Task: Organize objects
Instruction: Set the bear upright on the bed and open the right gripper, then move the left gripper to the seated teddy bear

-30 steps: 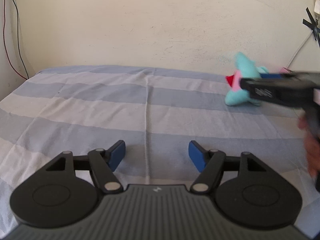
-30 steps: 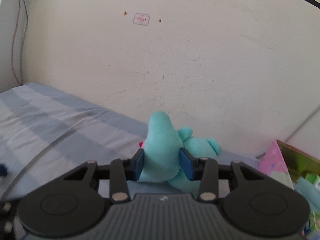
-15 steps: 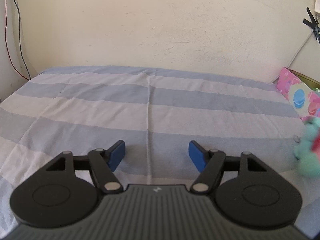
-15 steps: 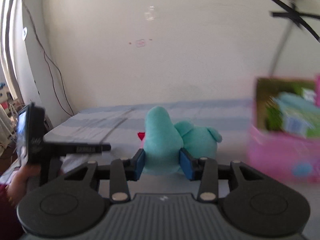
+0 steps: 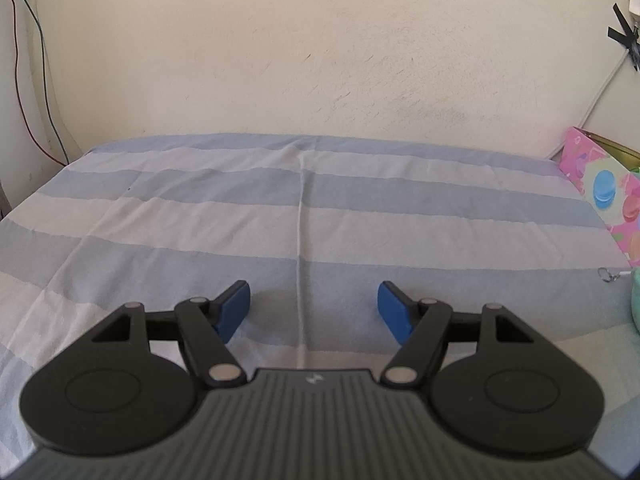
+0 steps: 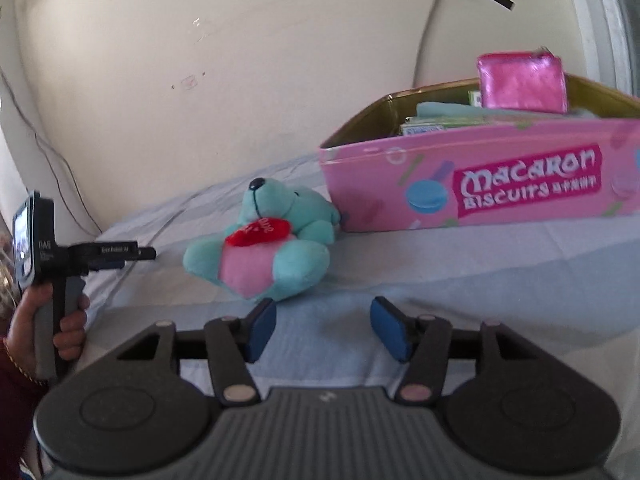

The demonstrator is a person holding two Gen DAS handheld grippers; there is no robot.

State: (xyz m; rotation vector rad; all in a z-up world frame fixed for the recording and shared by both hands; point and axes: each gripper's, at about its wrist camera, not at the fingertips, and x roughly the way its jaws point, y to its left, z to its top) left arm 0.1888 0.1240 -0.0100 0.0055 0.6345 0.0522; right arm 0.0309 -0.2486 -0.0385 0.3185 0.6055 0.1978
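Note:
A teal plush bear [image 6: 272, 248] with a pink belly and red heart lies on its back on the striped bed sheet, just left of a pink macaron biscuit box [image 6: 480, 184]. My right gripper [image 6: 323, 330] is open and empty, just in front of the bear's feet. My left gripper [image 5: 314, 312] is open and empty over bare sheet; it also shows in the right wrist view [image 6: 144, 255], left of the bear. A sliver of the bear [image 5: 635, 300] shows at the left wrist view's right edge.
The box holds a shiny pink pouch [image 6: 522, 82] and several packets. The box [image 5: 604, 196] stands at the bed's right side by the wall. The blue-and-white striped sheet [image 5: 240, 216] covers the bed. Wires hang on the left wall [image 5: 28, 80].
My right gripper carried the bear to the right, set it down beside the pink box, opened and drew back. The left gripper has hardly moved.

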